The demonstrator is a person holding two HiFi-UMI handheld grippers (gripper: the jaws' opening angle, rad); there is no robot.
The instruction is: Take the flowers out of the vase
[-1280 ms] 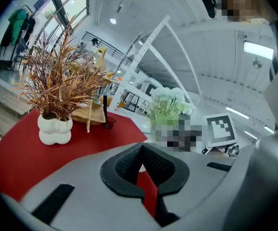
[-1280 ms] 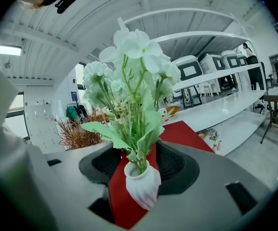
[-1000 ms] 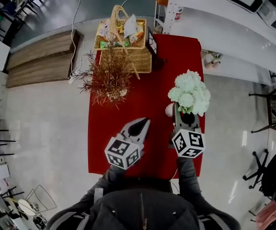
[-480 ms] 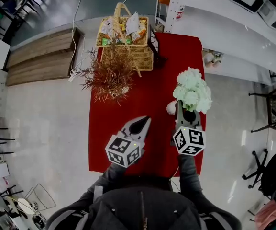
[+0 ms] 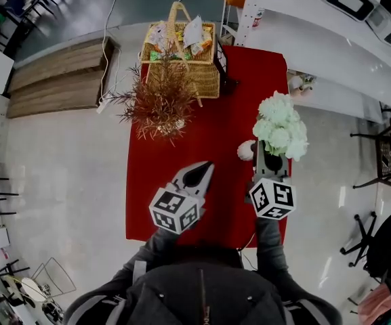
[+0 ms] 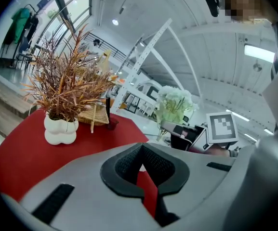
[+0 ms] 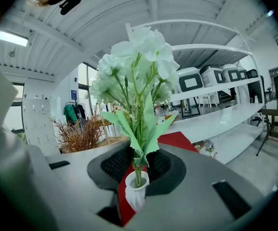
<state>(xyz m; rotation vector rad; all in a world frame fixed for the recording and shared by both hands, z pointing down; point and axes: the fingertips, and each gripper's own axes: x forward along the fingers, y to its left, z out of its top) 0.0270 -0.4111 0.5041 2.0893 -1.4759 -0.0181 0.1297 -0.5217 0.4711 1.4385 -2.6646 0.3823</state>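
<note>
My left gripper (image 6: 141, 148) sat nearest me over the red cloth (image 5: 209, 127), jaws together with nothing between them, well apart from the work. My right gripper (image 7: 138, 161) was the one on the job. Its jaws had just been closing, and they stood closed on the green stems of the flowers (image 7: 139, 71), the pads against stems and leaves just above the mouth of the vase (image 7: 136, 194).

The small white vase stood upright on the cloth directly below the jaws. The stems rose straight up out of it through the grip, and the white blooms spread above. The gripper came in nearly level, so it crossed the stems at right angles. I judged that the pull had to go straight up along the stems, or the light vase might tip or ride up with them.

Farther back on the left, a white lobed pot (image 6: 60, 129) held a rust-brown dried plant (image 6: 66, 85). Beyond it, a wicker basket (image 5: 181, 66) held packets.
</note>
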